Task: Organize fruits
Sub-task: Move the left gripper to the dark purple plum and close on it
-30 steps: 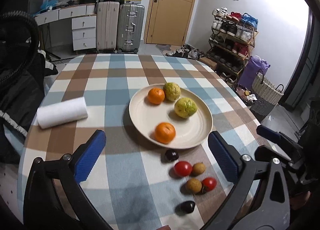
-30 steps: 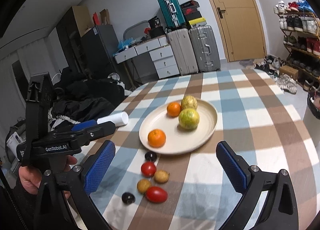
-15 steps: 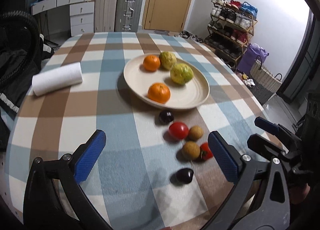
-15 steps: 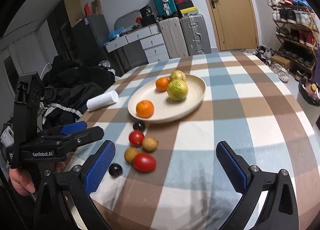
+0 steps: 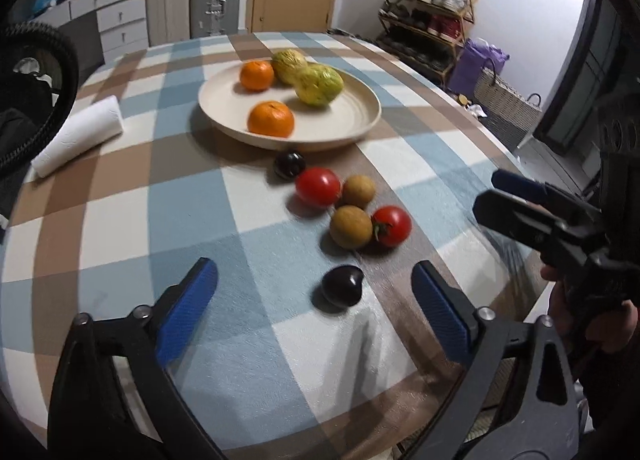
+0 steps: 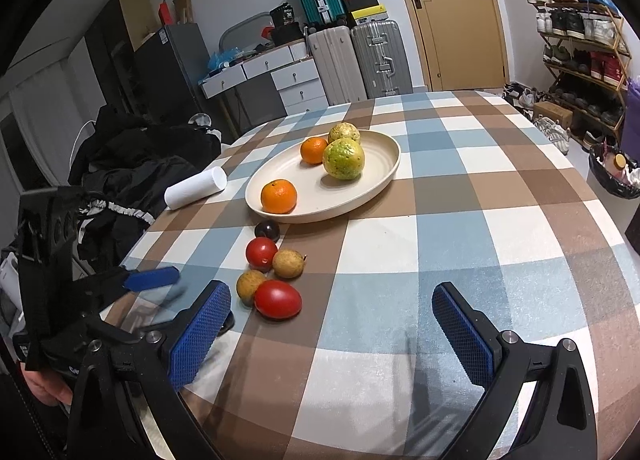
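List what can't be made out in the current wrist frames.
- Near dark plum: in the right wrist view, almost fully hidden behind the right gripper's left finger pad.
- Left gripper as seen from the right wrist view: its fingers are motion-blurred, so the opening cannot be read there.
- Two green-yellow fruits on the plate: blurred in the left wrist view, type unclear.
- Shoe rack: cut off by the fisheye edge.

Dim indoor light, soft shadows, fisheye-warped edges, slight blur
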Motion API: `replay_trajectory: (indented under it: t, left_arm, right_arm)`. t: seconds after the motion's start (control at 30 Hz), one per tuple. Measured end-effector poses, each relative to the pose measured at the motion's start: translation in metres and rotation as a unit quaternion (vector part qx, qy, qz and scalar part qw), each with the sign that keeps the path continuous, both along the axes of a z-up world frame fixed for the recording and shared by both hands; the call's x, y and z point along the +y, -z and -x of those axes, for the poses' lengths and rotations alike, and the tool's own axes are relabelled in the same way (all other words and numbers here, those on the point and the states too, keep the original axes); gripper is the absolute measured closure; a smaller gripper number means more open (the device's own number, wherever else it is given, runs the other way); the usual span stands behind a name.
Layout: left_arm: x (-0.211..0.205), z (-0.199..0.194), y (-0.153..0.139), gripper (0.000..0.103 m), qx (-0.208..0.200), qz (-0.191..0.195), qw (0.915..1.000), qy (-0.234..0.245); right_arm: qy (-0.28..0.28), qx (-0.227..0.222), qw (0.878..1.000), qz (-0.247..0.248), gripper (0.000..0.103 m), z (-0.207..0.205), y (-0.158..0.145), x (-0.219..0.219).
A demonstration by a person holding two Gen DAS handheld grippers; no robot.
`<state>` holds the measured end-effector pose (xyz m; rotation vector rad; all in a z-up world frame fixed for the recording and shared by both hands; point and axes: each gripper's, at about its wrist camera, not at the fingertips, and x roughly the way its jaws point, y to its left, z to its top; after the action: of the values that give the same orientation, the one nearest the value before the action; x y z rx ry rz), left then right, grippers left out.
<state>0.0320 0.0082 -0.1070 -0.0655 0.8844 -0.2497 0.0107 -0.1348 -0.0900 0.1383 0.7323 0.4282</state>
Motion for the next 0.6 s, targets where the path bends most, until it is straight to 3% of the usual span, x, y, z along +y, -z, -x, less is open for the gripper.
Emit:
replay_trajectory:
  t: [0.07, 0.23, 0.3, 0.33, 0.37, 0.5, 0.6]
  left_arm:
    - [-0.002, -0.0018, 0.0037, 0.025, 0.008, -0.001, 0.9999, 0.007]
    - [-0.0026, -0.0035, 0.0074, 0.046, 0.017, 0.008, 0.9997, 0.018]
    - [-0.0035, -0.0058, 0.0093, 0.061, 0.023, 0.013, 0.9993, 0.026]
    - [-0.0042, -0.007, 0.011, 0.076, 0.03, 0.016, 0.9989, 0.032]
    - [-0.0044, -0.0067, 0.0107, 0.082, 0.031, 0.024, 0.9985, 0.038]
    - [-0.0093, -0.0061, 0.0091, 0.082, 0.029, 0.013, 0.9983, 0.049]
    - [-0.0054, -0.007, 0.0087, 0.083, 0.033, 0.025, 0.9981, 0.047]
  right_arm:
    - [0.0, 0.001, 1.0, 0.0, 0.0, -0.0003, 0.0003, 0.0004]
    - [0.0, 0.006, 1.0, 0.003, 0.0, 0.0004, 0.0017, 0.0006]
    - [0.002, 0.009, 1.0, 0.003, 0.0, -0.0007, 0.0022, 0.0006]
    - [0.002, 0.01, 1.0, 0.002, 0.0, -0.0009, 0.0026, 0.0005]
    - [0.002, 0.01, 1.0, 0.002, 0.0, -0.0012, 0.0026, 0.0006]
    - [0.001, 0.01, 1.0, 0.002, 0.0, -0.0011, 0.0029, 0.0004]
    - [-0.003, 0.011, 1.0, 0.0, 0.0, -0.0016, 0.0033, 0.0016]
